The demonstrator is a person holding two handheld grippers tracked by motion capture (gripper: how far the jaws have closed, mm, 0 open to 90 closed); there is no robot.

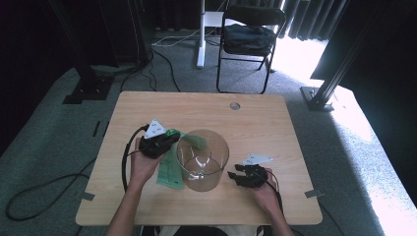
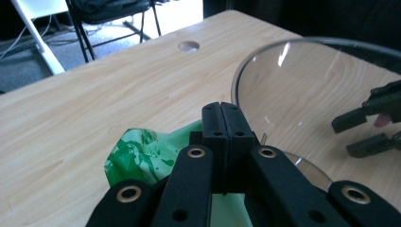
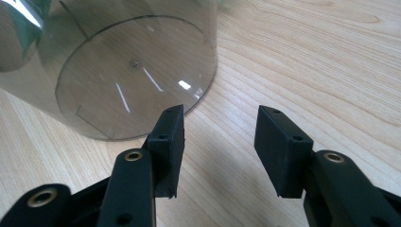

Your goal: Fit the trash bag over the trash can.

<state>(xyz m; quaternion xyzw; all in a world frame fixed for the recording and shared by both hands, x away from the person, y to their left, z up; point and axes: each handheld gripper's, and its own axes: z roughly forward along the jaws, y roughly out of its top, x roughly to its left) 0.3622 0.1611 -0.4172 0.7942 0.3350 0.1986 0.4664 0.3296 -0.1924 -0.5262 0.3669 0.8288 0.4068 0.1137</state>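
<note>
The high view shows the whole wooden table [image 1: 147,105], with one clear round tub [image 1: 202,158] in the middle and one green plastic bag [image 1: 170,169] just beside it on the left. Part of the bag hangs over the tub's rim. The left gripper [image 1: 169,137] pinches the bag, jaws squeezed tight together. The left gripper view shows that pinch up close, with crumpled green bag [image 2: 137,153] under the jaws. The right gripper [image 1: 235,174] sits near the tub, touching nothing. The right gripper view shows its two jaws wide apart over bare wood, the tub [image 3: 123,71] just ahead. One black chair [image 1: 248,37] stands behind the table.
</note>
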